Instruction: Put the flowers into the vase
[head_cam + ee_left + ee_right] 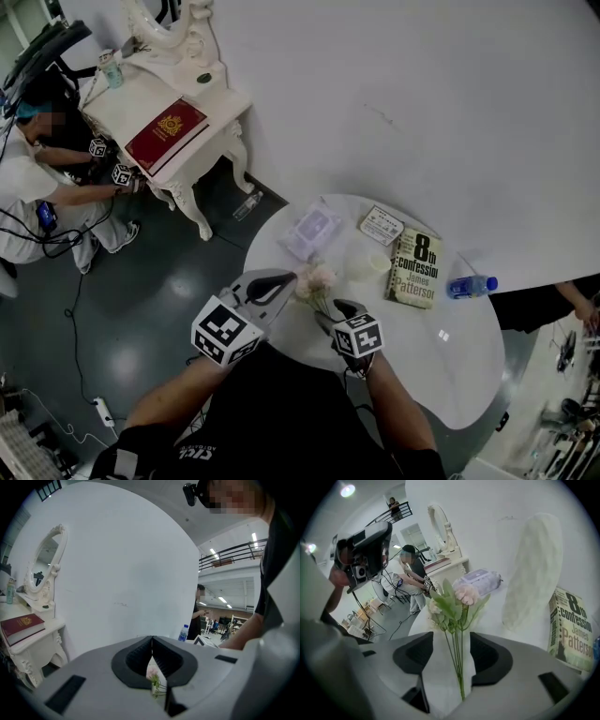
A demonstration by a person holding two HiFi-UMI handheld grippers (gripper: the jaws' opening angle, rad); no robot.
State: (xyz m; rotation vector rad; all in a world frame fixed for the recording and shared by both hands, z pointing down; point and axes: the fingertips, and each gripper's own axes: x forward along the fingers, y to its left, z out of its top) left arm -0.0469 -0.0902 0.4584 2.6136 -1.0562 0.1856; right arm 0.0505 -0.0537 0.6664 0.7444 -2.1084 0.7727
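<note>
The right tool [450, 654] is spread; the flowers [457, 597] lie on the desk [450, 356], stems loose between its jaws, blooms just ahead. Best to close gently, low on the stems, then carry them to the vase [533, 569] ahead and right. The left tool [152, 656] is pressed together and empty.

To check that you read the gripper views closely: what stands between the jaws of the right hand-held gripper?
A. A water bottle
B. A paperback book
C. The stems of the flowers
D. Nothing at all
C: in the right gripper view, the green stems of the flowers rise between the open jaws of the right hand-held gripper, while the book lies off to the side.
</note>
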